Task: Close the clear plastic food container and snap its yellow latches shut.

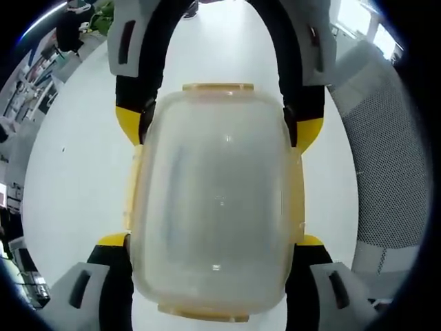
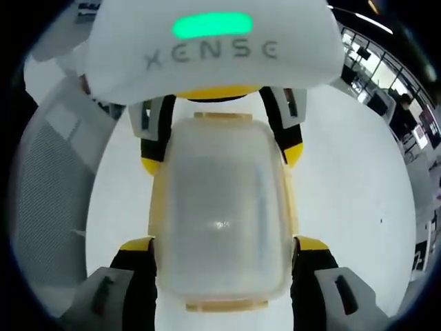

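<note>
I have the container (image 1: 217, 207) caught between both tools, which face each other across it over a white table (image 1: 76, 172). In the left gripper view my left gripper (image 1: 216, 241) stands with its jaws apart, one along each long side of the box, the yellow tips at its near corners; whether they press on it I cannot tell. The right gripper (image 1: 219, 127) reaches in from the far end and flanks the far corners likewise. The right gripper view mirrors this: own jaws spread beside the near corners, the other tool opposite. The lid (image 2: 219, 207) appears seated on the box, so closing looks done. The latches (image 2: 222, 116) show as yellow strips at both ends and along the sides; I cannot tell whether any is snapped down. My reading: the latching is left, all or most of it.
</note>
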`<state>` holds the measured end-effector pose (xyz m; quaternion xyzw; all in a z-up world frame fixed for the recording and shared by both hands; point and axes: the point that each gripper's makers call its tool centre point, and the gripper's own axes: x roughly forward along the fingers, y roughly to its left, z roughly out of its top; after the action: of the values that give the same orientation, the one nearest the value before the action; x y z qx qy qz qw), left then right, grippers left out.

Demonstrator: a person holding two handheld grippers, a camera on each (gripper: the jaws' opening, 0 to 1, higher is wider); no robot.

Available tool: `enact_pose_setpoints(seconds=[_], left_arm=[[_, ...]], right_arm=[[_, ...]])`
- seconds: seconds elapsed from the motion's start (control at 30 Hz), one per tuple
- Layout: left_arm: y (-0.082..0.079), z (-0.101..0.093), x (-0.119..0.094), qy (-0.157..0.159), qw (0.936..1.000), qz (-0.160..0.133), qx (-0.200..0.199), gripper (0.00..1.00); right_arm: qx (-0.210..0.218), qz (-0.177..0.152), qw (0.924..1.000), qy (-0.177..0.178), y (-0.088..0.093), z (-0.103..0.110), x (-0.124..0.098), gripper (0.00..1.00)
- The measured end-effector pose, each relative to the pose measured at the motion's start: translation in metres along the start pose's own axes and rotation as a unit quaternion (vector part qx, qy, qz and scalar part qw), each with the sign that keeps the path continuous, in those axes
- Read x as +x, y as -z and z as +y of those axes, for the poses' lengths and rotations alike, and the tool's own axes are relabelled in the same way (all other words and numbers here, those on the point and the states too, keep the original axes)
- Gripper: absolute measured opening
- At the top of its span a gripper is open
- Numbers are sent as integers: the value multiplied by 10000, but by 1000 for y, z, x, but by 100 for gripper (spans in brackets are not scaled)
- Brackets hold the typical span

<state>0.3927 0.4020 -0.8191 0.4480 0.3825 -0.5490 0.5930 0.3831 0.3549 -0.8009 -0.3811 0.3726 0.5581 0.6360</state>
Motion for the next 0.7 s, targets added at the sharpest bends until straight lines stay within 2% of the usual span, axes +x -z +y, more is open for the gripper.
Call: enact_pose_setpoints(seconds=[0.7], left_arm=[[-2, 16, 3, 23, 10000, -1, 12, 94]], right_arm=[[28, 7, 10000, 38, 1, -16, 1, 81]])
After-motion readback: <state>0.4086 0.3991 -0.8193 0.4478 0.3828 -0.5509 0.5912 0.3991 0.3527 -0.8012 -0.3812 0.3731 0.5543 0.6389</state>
